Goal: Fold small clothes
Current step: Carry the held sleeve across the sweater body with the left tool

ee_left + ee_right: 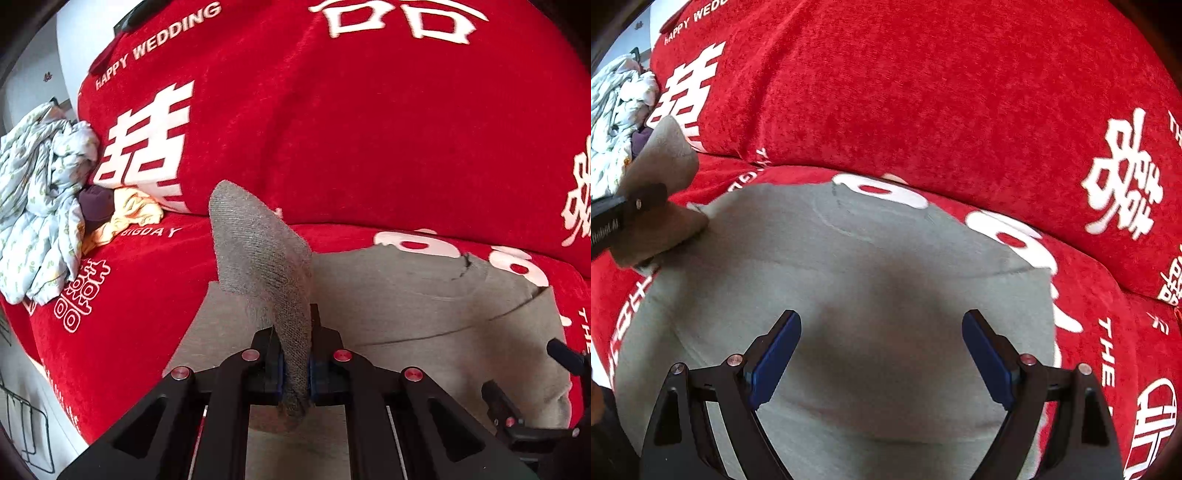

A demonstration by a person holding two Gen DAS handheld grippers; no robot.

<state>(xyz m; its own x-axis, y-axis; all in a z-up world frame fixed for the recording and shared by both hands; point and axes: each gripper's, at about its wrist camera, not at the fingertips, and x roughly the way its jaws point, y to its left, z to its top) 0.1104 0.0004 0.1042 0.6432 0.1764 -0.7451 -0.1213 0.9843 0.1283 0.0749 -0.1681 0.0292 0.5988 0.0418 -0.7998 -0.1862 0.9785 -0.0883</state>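
In the left wrist view the left claw point(295, 373) is clenched on a lifted flap of the grey top point(406, 295), which lies spread on the red sofa cover point(332, 129); to fold well, I judge the flap should be carried level across the body and laid flat before letting go, keeping clear of the clothes pile point(44, 206) at the far left. In the right wrist view the right claw point(882, 354) hangs released and empty over the middle of the top point(886, 266), well placed, I think, to pin the cloth so the fold line stays straight.
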